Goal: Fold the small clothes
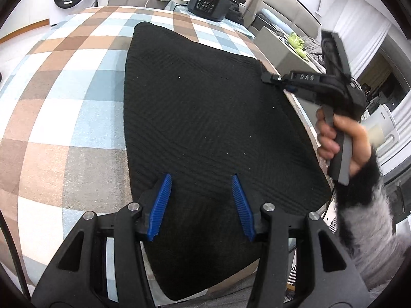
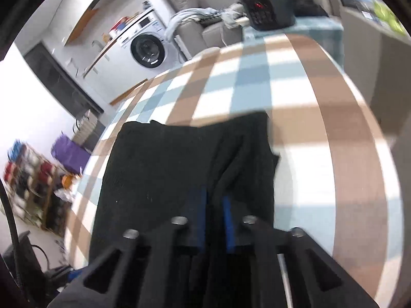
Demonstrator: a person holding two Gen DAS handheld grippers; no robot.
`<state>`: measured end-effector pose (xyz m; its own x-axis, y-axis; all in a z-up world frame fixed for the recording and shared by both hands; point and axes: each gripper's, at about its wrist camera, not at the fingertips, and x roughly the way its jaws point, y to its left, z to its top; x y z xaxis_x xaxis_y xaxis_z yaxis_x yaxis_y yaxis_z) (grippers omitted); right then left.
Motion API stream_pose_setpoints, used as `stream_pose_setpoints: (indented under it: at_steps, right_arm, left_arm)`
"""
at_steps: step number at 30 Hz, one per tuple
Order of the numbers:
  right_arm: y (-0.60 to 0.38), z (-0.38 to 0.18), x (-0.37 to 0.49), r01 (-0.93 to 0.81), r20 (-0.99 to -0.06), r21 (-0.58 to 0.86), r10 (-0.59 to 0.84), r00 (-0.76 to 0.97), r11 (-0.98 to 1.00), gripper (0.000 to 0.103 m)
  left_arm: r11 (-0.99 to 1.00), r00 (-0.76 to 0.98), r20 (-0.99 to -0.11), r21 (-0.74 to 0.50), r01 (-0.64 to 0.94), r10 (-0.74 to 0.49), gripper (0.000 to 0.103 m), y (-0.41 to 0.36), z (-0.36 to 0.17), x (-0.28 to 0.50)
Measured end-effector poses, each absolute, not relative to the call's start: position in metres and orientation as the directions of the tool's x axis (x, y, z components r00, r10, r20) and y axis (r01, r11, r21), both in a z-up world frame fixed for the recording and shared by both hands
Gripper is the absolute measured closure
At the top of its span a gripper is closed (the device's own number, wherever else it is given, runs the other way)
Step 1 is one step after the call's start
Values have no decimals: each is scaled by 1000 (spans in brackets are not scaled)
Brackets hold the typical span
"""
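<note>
**A:** Where's the cloth (image 1: 205, 118) sitting for you right now?

**B:** Flat on the checked table (image 1: 77, 97), shoved over to your right side. Its right edge runs along the table's right edge, and the near corner hangs a bit over the front edge toward you. Left of it you've got a big bare stretch of checks, so plenty of room that way. Behind it there's a free strip before the cooker (image 1: 209, 0) at the back edge.

**A:** And the grippers?

**B:** Your left gripper (image 1: 201, 205) hovers over the near part of the cloth with its blue pads (image 1: 162, 205) spread apart, cloth under the gap, nothing pinched as far as I can see. Your right gripper (image 2: 215, 220) has its pads nearly pressed together, and in the right wrist view a fold of cloth (image 2: 179, 169) rises between them, so you're pinching it. That view is blurry though. From the left wrist view the tip of that gripper (image 1: 269, 78) sits right at the cloth's far right corner, at the table edge, your hand (image 1: 339, 138) out past the edge.

**A:** Anything crowding the right?

**B:** A grey box (image 1: 285, 54) stands just beyond that edge.
</note>
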<state>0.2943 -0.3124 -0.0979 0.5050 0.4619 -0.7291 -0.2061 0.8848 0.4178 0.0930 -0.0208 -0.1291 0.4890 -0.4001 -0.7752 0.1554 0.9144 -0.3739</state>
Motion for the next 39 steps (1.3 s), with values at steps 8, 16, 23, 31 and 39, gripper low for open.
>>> stream_pose_setpoints:
  at_steps: [8,16,23,31,39]
  right_arm:
    - [-313,-104,310,-171,-785,309,352,509,936,90]
    - [-341,-102,232,-152,-691,556,557,461,817,77]
    - [-346,-116,147,-106,-733,528,515,445,843,77]
    - [-338,-92,120,-180,-680,474,488,546,862,93]
    - [-355,-108,119,-112,-707,507,486,514,855,53]
  left_arm:
    - [921,497,-778,-359,151,-384,57,-16,-128,98]
    - [927,507,-783,-364,94,-359,57,1,-131,99]
    - [932,515,-790,-358,53,-332,57,17,-132,99]
    - [928,511,-790,-371,43,-340,57,21,-132,90]
    - [920,481,-797,-387,60,-367,56,18,-135,83]
